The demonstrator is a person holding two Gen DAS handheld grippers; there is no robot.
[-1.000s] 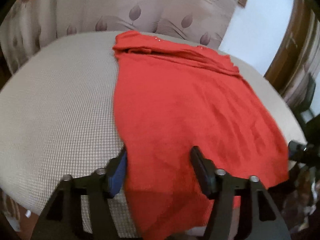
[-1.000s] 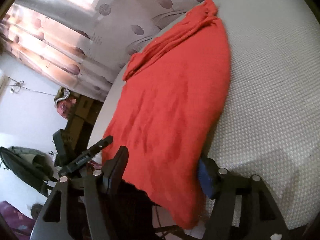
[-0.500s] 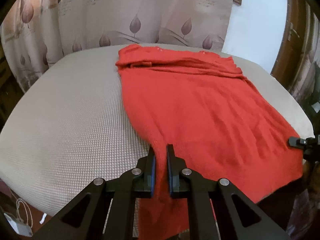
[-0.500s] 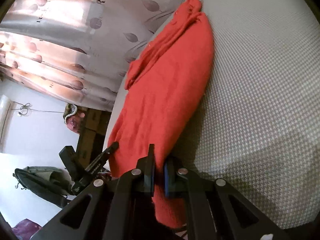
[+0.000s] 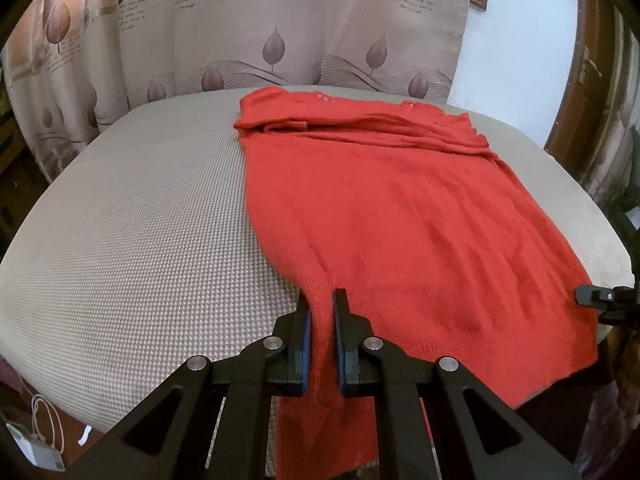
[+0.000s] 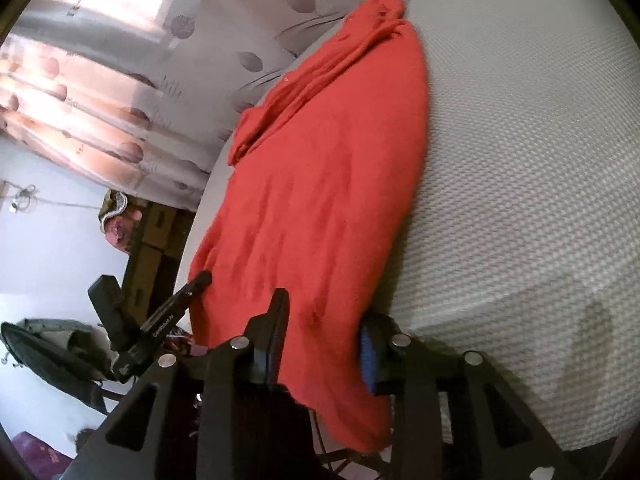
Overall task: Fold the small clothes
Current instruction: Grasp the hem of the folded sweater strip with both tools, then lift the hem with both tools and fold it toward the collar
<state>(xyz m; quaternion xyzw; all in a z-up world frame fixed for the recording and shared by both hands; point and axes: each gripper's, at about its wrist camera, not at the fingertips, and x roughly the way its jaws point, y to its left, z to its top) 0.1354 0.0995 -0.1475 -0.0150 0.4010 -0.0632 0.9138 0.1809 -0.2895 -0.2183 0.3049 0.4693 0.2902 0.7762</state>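
1 red garment (image 5: 400, 208) on cushion (image 5: 132, 216); L hand-held gripper (image 5: 320, 320) clamped on hem, R hand-held gripper (image 6: 324, 332) apart.

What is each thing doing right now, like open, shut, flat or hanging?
Left tool: shut, pinching the near hem of the red sweater.
Right tool: open, fingers on either side of the sweater's hem.
Red sweater: spread flat, top part folded over, near edge hanging off the table.
Table: covered with a beige checked cloth.
Curtain: drawn closed.
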